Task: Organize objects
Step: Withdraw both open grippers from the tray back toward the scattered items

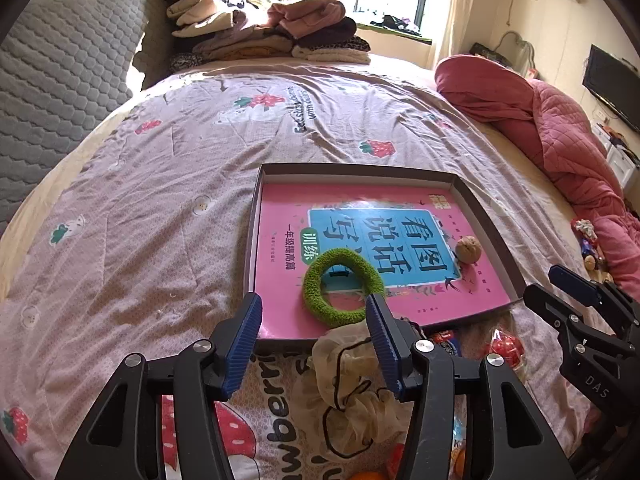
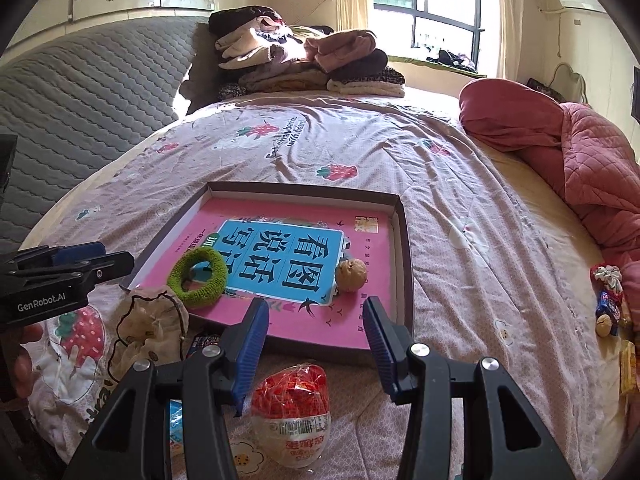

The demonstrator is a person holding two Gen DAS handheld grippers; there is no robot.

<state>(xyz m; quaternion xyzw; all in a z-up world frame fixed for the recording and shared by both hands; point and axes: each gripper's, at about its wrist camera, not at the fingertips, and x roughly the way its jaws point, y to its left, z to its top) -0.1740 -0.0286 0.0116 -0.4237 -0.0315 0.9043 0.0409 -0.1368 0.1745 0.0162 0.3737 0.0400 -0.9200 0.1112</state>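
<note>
I've got both grippers hanging over the near edge of the bed, both angled down toward the tray [image 1: 496, 216]. My left gripper [image 1: 314, 320] has its jaws spread with nothing between the pads; the green hair ring [image 1: 342, 286] lies just beyond its tips, flat on the pink book [image 1: 280, 248] inside the tray. My right gripper [image 2: 316, 322] is spread too and empty, and the walnut [image 2: 351, 275] sits on the book just past its tips.

What the next move turns on, I reckon: the loose things lie below and behind the fingertips, toward me. The beige scrunchie [image 1: 352, 384] is under the left gripper, touching the tray's near wall. The red-and-white wrapped snack [image 2: 294, 412] is under the right one, long axis pointing toward the tray, close to that gripper's left pad. So left is nearer the scrunchie, right nearer the snack.

More small packets lie between them by the tray wall. Another cluster of trinkets [image 2: 608, 304] sits well off to the right. That raised tray wall is what I'd have to clear.
</note>
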